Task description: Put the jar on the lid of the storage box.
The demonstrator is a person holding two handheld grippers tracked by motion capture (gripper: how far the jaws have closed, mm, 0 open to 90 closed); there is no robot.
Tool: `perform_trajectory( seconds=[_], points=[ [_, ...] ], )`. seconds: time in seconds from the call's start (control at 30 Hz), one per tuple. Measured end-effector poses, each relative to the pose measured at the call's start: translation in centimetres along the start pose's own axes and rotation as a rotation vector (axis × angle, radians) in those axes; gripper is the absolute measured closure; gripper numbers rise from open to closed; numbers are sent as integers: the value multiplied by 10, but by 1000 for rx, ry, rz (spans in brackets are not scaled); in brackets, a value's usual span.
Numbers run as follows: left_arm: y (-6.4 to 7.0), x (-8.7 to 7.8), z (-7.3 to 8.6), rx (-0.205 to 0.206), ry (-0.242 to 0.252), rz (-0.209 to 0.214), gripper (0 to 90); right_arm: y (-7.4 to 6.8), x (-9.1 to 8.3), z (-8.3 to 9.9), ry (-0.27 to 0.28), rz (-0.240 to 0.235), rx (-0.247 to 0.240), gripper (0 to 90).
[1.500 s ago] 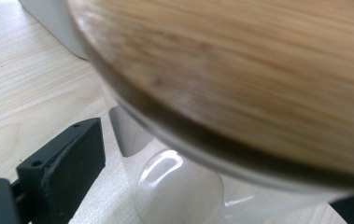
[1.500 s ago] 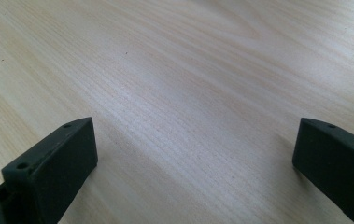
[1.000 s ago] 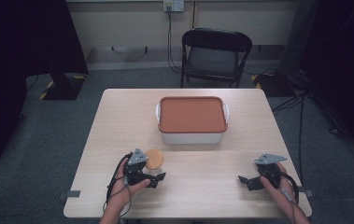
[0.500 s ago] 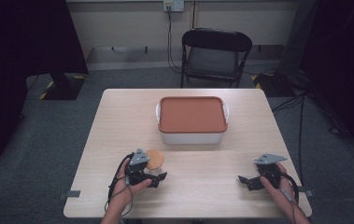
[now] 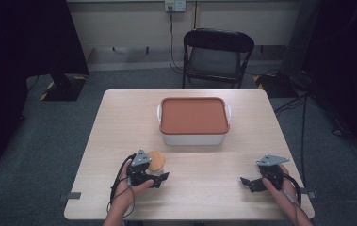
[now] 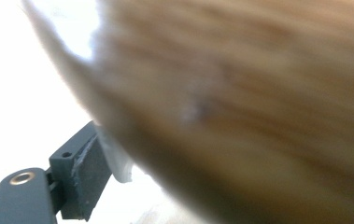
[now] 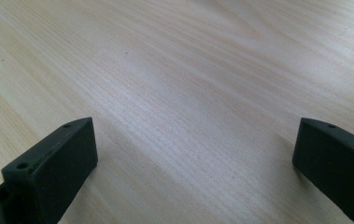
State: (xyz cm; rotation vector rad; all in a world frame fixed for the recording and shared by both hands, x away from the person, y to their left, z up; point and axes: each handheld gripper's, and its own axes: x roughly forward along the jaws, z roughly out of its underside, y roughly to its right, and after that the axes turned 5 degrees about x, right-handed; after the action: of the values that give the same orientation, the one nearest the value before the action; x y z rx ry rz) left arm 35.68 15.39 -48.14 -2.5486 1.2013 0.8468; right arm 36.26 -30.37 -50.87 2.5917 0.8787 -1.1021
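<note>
Round wooden lid point(image 5: 156, 160) touching left gripper point(image 5: 159, 179)

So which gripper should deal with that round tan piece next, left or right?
Left. The left gripper sits right beside the round tan piece, which looms blurred and close in its own view. The right gripper rests open on bare table, well off to the side.

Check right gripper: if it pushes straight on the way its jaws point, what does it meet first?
Probably nothing: the right gripper, jaws open, points left over bare table. The left gripper lies farther along that line, though depth is unclear.
</note>
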Motion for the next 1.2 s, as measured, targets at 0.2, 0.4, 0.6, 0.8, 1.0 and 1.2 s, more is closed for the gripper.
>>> perform_trajectory(
  seconds=[0.2, 0.4, 0.6, 0.8, 1.0, 1.2],
  points=[
    [0, 1, 1, 5, 10, 6, 192, 0, 0, 0, 0, 0, 0, 0],
    [0, 2, 0, 11, 17, 10, 212, 0, 0, 0, 0, 0, 0, 0],
    [0, 2, 0, 18, 23, 9, 225, 0, 0, 0, 0, 0, 0, 0],
    [0, 2, 0, 26, 25, 1, 234, 0, 0, 0, 0, 0, 0, 0],
    [1, 2, 0, 35, 29, -9, 238, 0, 0, 0, 0, 0, 0, 0],
    [0, 1, 1, 44, 36, -23, 244, 0, 0, 0, 0, 0, 0, 0]
  ],
)
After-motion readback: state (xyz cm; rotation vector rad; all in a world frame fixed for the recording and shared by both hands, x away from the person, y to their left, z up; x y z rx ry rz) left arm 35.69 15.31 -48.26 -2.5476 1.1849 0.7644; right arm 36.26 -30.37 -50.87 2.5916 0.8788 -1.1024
